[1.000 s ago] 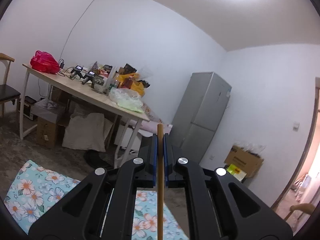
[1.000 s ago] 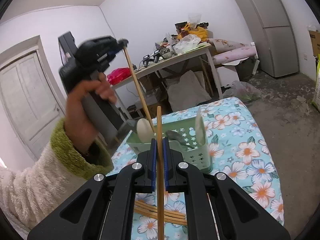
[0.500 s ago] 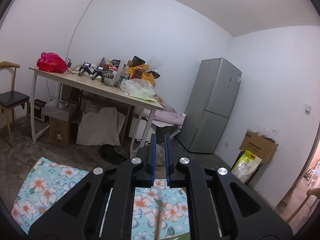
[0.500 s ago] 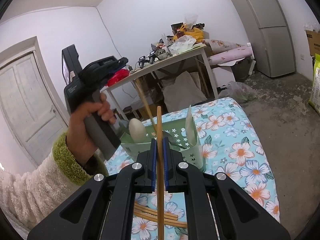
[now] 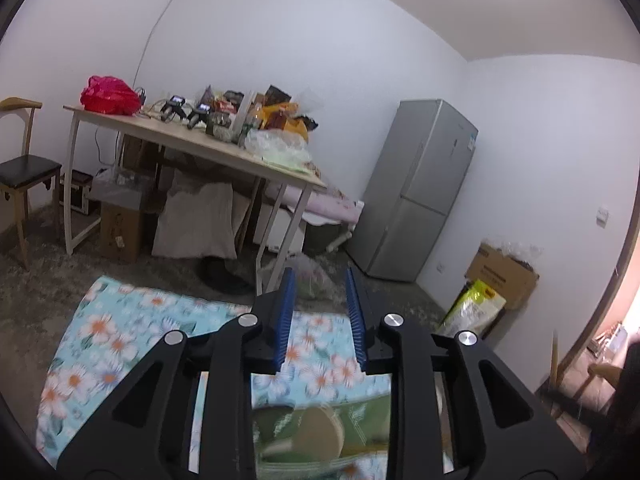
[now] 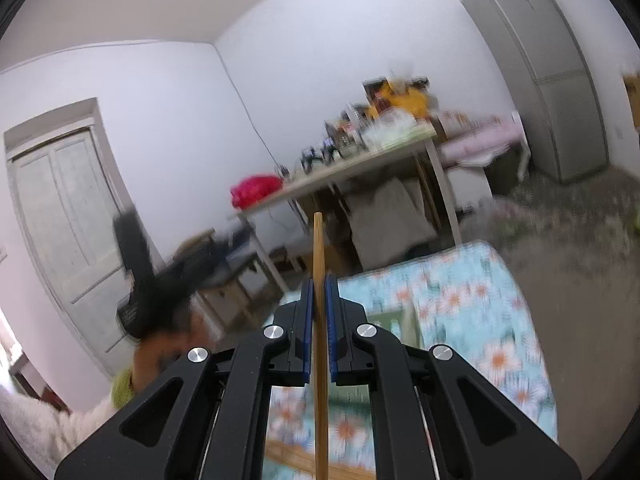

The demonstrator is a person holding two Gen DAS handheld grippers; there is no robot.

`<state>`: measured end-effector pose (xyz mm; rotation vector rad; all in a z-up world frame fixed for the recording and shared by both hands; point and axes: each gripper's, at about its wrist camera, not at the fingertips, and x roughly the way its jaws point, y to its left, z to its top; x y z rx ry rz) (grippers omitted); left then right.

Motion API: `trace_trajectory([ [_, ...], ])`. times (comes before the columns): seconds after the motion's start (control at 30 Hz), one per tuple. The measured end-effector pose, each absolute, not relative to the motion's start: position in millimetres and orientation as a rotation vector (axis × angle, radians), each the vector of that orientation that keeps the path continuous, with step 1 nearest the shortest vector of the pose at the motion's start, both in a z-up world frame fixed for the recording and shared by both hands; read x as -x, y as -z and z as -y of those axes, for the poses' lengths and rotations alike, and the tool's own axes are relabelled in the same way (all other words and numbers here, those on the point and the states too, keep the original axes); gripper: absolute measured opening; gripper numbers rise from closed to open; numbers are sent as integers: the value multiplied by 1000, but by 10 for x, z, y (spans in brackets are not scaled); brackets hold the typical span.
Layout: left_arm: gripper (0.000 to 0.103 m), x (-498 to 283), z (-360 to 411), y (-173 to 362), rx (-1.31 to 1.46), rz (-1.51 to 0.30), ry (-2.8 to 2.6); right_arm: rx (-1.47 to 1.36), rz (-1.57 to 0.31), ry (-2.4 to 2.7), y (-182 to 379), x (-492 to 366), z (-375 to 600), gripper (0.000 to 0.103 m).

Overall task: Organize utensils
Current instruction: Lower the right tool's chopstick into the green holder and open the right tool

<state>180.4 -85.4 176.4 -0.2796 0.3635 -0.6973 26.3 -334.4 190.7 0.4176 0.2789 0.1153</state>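
Right wrist: blurred left tongs (image 6: 188, 268).

We are finding no readable text in either view: printing on the cardboard box (image 5: 502, 276), the yellow-green bag (image 5: 474, 308) and the label on the left gripper's handle (image 6: 134, 312) is staying too blurred to make out.

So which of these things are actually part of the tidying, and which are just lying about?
Part of the job:
- chopstick, clamped in the right gripper
- left gripper, jaws just opened, nothing between them
- green caddy below it, blurred
- more chopsticks on the floral cloth

Lying about:
- cluttered table
- red bag
- fridge
- chair
- boxes
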Motion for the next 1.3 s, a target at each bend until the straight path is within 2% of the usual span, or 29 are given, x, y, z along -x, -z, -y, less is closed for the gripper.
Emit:
trace_trajectory([
  [0.13,29,-1610,600,-1583,256,-403,713,-382,-203,-116,-2173,-477,3325,6],
  [0.37,42,-1219,117,-1086,220,-492,691,-392,-81,-109,-2466,-908,3277,6],
  [0.53,42,-1048,-150,-727,201,-590,665,-371,-43,14,-2334,-1302,3153,6],
  [0.8,43,-877,-591,-444,190,-634,589,-376,-61,168,-2056,-1723,3079,7],
  [1.2,43,-880,-723,-354,241,-652,591,-304,-71,268,-1859,-1844,2917,7],
  [1.3,46,-880,-744,-360,243,-651,596,-289,-84,271,-1799,-1824,2842,7],
])
